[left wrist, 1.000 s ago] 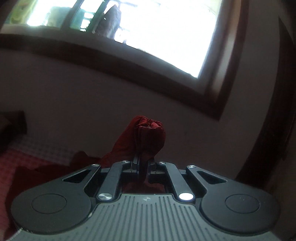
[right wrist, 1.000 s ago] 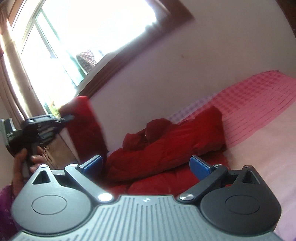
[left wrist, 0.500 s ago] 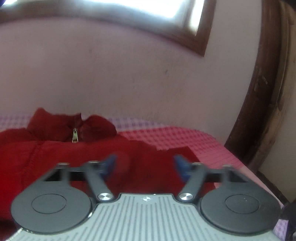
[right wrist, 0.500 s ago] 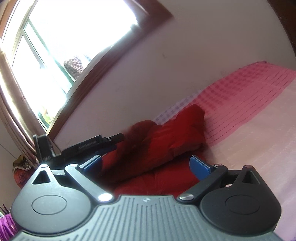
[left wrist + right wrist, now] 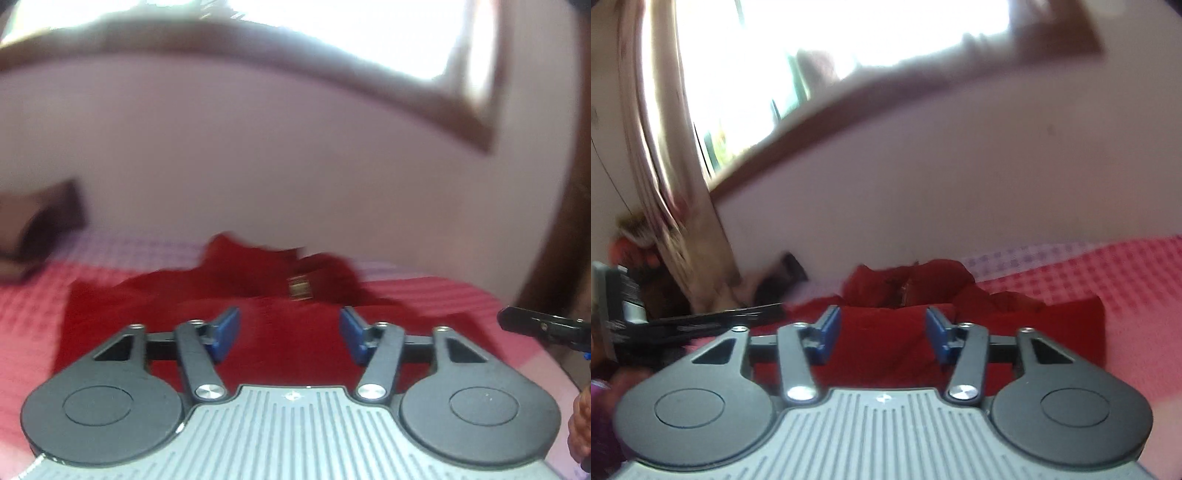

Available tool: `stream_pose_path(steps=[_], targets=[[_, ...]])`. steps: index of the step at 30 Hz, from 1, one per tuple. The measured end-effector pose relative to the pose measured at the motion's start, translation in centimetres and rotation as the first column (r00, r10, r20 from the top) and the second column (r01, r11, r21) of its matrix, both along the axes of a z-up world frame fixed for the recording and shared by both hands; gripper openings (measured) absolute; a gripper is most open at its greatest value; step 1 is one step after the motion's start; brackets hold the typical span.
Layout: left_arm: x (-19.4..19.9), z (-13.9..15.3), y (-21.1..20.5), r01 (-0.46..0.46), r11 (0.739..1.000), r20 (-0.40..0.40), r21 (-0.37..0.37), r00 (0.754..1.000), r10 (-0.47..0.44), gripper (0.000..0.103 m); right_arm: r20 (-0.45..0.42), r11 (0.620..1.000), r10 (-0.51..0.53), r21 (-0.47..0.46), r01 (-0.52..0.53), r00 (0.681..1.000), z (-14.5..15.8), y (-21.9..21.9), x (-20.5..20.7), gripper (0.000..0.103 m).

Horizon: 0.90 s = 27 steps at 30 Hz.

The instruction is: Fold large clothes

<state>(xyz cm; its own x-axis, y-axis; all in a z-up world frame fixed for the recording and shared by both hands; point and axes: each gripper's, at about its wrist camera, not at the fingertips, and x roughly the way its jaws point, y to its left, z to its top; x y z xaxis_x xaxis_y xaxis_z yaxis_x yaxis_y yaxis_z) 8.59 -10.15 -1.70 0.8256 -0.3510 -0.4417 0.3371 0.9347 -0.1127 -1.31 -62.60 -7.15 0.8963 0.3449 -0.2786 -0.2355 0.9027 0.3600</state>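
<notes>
Soft red jacket (image 5: pixel 258 321) lies rumpled on the pink waffle-weave bed (image 5: pixel 33 314), brass zipper pull glinting at its far collar. Left gripper (image 5: pixel 290 334) and right gripper (image 5: pixel 882 332) hover above it, blue fingers (image 5: pixel 225 332) half-spread, just been closing, gripping nothing.

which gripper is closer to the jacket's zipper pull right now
Hard to call. Left gripper and right gripper both hover open over the red jacket, short of the zipper pull at its collar.
</notes>
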Motion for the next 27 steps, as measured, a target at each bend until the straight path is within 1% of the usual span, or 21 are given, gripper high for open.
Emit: stream_pose_path(steps=[2,4,6,8,9,11,15,19,22,25,26,27], targets=[[1.5,-0.8,1.4,-0.046,0.999,-0.023,0.004,0.999,0.046,0.053,-0.051,1.0,-0.002,-0.024,0.0,0.999,-0.7,0.9,3.5,0.048],[2.8,-1.9,2.6,-0.084,0.996,-0.054,0.011,0.995,0.084,0.053,-0.094,0.998,-0.016,-0.062,0.01,0.995,-1.7,1.6,6.1,0.048],[4.0,-2.7,3.6,-0.117,0.993,-0.092,0.013,0.989,0.118,0.053,-0.145,0.995,-0.022,-0.099,0.008,0.989,-3.0,2.1,8.2,0.048],[4.9,-3.6,4.4,-0.138,0.99,-0.13,-0.006,0.982,0.136,0.053,-0.182,0.989,-0.035,-0.149,0.008,0.983,-4.3,2.3,9.3,0.048],[5.1,-4.0,4.9,-0.143,0.989,-0.139,-0.021,0.981,0.139,0.052,-0.217,0.988,-0.039,-0.155,0.005,0.975,-5.1,2.2,9.8,0.048],[5.2,-4.4,5.1,-0.135,0.99,-0.156,-0.027,0.979,0.129,0.053,-0.26,0.993,-0.023,-0.114,-0.007,0.965,-6.3,1.8,10.2,0.046],[5.8,-5.0,5.7,-0.141,0.99,-0.188,-0.025,0.973,0.134,0.052,-0.298,0.995,-0.009,-0.101,-0.022,0.955,-7.6,1.6,10.2,0.046],[6.2,-5.7,5.3,-0.135,0.991,-0.194,-0.008,0.972,0.131,0.052,-0.322,0.992,-0.019,-0.125,-0.023,0.947,-8.4,2.0,10.5,0.046],[6.5,-6.1,5.2,-0.136,0.991,-0.197,0.008,0.971,0.135,0.052,-0.324,0.99,-0.029,-0.139,-0.017,0.946,-8.7,2.3,10.5,0.046],[6.3,-5.9,4.5,-0.129,0.99,-0.186,0.059,0.973,0.138,0.053,-0.328,0.991,-0.028,-0.135,-0.017,0.944,-8.6,2.3,10.8,0.048],[5.8,-5.4,4.1,-0.136,0.986,-0.175,0.091,0.973,0.151,0.056,-0.331,0.993,-0.032,-0.12,-0.008,0.943,-8.2,2.1,10.7,0.054],[5.2,-4.9,3.8,-0.151,0.982,-0.158,0.117,0.973,0.168,0.061,-0.337,0.994,-0.048,-0.104,0.014,0.94,-7.6,1.7,10.3,0.058]])
